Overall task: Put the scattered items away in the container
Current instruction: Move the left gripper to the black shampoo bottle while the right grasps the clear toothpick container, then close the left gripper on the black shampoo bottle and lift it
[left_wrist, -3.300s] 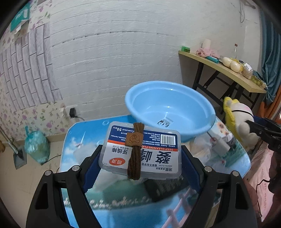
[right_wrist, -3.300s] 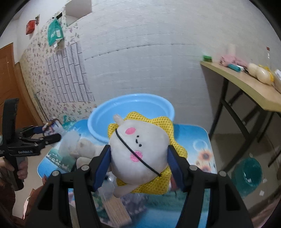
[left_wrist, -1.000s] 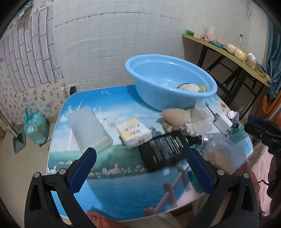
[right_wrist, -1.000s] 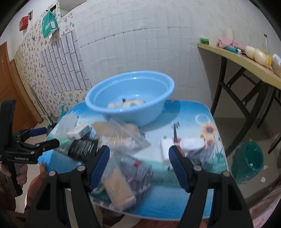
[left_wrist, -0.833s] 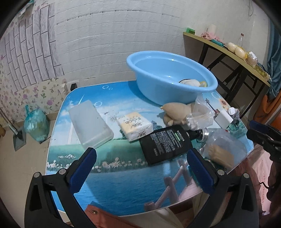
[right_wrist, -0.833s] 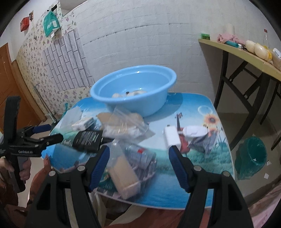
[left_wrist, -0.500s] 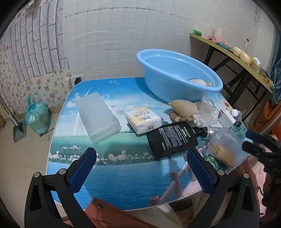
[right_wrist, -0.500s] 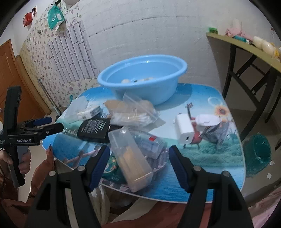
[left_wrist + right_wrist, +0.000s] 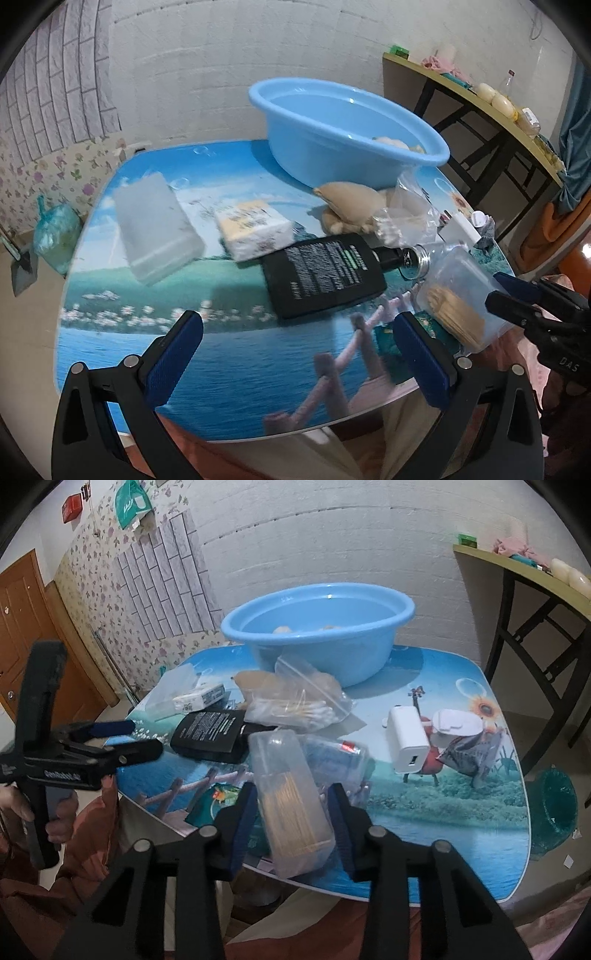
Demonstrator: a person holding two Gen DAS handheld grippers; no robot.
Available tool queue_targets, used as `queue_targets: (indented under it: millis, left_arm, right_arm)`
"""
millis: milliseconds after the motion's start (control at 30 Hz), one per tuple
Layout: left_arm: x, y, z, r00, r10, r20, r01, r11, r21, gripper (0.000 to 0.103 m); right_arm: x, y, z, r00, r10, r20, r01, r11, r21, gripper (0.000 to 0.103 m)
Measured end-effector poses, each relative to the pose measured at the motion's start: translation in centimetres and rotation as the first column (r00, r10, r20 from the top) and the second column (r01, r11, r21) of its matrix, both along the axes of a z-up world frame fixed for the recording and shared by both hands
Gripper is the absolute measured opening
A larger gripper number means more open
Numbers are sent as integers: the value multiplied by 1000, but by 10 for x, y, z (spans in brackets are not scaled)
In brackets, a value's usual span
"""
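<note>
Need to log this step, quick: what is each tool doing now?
Left tool: open, holding nothing.
Right tool: jaws closing around the clear toothpick box, which sits between them.

This is a room in a home. A small table (image 9: pixel 461 805) with a printed seaside picture on its top stands near a white brick-pattern wall (image 9: pixel 332 542), and to the left of that wall floral wallpaper (image 9: pixel 110 602) runs toward a brown wooden door (image 9: pixel 22 635). To the right of the table stands a wooden side table (image 9: pixel 524 572) loaded with household odds and ends. A blue plastic washbasin (image 9: pixel 317 642) and toiletries crowd the tabletop.
</note>
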State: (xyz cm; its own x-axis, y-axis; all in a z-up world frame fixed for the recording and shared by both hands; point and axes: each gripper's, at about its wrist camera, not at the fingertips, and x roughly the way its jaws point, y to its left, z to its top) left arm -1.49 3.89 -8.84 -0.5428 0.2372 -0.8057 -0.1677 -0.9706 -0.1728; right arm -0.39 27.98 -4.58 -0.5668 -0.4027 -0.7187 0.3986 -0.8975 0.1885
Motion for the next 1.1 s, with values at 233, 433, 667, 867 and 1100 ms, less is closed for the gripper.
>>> queue_targets:
  millis: [233,433,667,867,1100]
  left_arm:
    - [-14,26,-17,1000,-15,24,15,999,-31,103]
    - [-27,37,-26,999,-3,36,5,999,-44,103]
    - [-39,40,-34,999,14,44,-11,997,-74,103]
    - [-46,42,-35,999,12,36,-9,997,-74,103]
    - [-46,39,-32,1000,-18,13,18,999,-35,97]
  right_arm:
    - [5,18,5,997,-59,-40,60,998,33,34]
    - [6,33,6,989,-122,-89,132,984,116,33]
    - [2,35,0,989,-125,-81,134,983,123,33]
    - [-1,34,-6,991,-118,-59,124,986,108,34]
    - [-5,32,-15,993,-118,-25,120,986,115,34]
